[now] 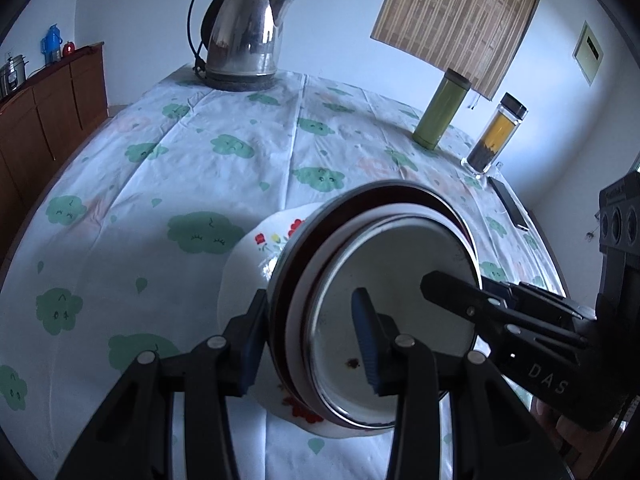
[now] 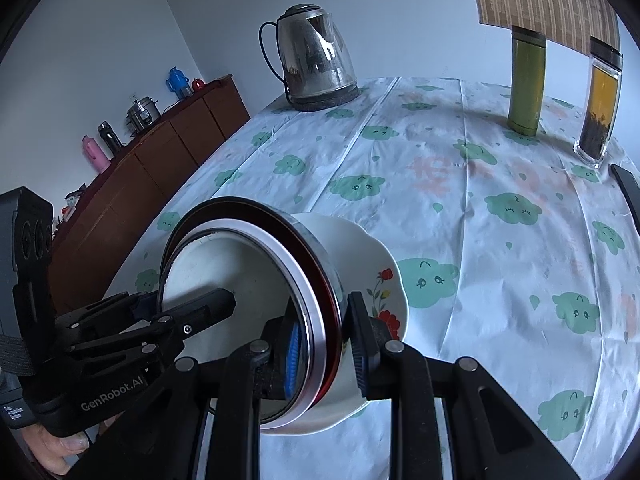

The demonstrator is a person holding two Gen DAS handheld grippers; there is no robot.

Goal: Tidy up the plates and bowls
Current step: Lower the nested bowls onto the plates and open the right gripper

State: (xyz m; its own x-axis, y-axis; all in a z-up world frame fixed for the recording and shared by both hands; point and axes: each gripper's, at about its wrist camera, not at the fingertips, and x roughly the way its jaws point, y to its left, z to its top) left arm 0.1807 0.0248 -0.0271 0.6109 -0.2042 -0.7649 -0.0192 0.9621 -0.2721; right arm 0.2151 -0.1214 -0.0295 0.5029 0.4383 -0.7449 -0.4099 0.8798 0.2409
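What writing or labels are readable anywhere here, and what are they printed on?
"DAS": on the right hand-held gripper, seen from the left camera.
"GenRobot.AI": on the left hand-held gripper, seen from the right camera.
Small print below it: too blurred to read.
Wall panel: unreadable.

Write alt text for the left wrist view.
Both grippers, left and right, clamp opposite rims of nested bowls above a floral plate. Behind them on the cloud-print tablecloth stand a kettle and two bottles.

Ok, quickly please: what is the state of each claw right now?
Left claw: closed on the rim of the stacked bowls.
Right claw: closed on the opposite rim of the same stacked bowls.
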